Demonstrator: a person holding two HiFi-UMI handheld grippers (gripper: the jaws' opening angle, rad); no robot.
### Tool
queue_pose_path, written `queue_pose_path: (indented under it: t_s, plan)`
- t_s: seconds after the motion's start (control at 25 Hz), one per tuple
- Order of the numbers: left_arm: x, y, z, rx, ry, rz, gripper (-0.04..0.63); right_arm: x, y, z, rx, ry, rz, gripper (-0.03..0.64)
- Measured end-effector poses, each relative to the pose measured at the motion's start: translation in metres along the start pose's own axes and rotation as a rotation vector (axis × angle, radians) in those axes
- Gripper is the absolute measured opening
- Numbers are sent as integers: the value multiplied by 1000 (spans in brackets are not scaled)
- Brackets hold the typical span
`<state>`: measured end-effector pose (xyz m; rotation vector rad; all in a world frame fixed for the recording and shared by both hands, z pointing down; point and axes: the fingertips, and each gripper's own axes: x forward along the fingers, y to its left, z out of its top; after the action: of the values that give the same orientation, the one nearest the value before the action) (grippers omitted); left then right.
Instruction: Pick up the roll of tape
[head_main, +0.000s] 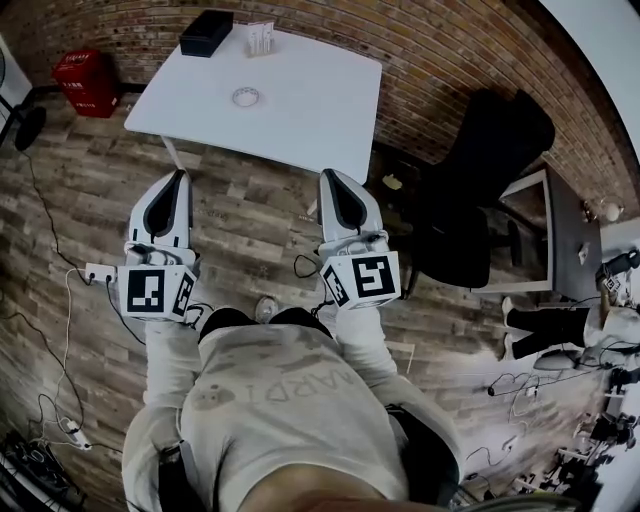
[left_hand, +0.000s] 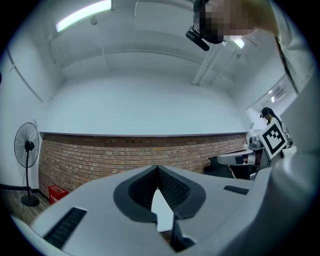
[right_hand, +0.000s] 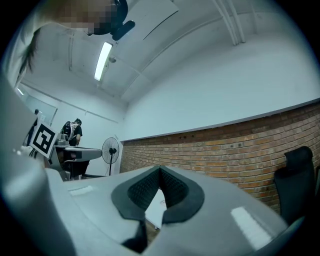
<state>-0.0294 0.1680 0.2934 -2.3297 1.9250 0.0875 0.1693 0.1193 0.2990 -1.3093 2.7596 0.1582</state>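
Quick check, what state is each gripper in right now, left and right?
Left gripper: closed, holding nothing.
Right gripper: closed, holding nothing.

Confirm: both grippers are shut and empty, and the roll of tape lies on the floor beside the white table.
Wrong on one point: the head view shows the roll of tape on top of the white table, not beside it. The left gripper and right gripper are shut and empty.
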Motion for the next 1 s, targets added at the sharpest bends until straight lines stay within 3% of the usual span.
queue_pose_path:
  t_s: [0.44,1.0]
  plan:
    - [30,2,-14,9,33,18,6,30,-18,-15,25,6,43,11]
    - [112,49,-28,7,32,-47,6,114,-42,-27,30,5,4,11]
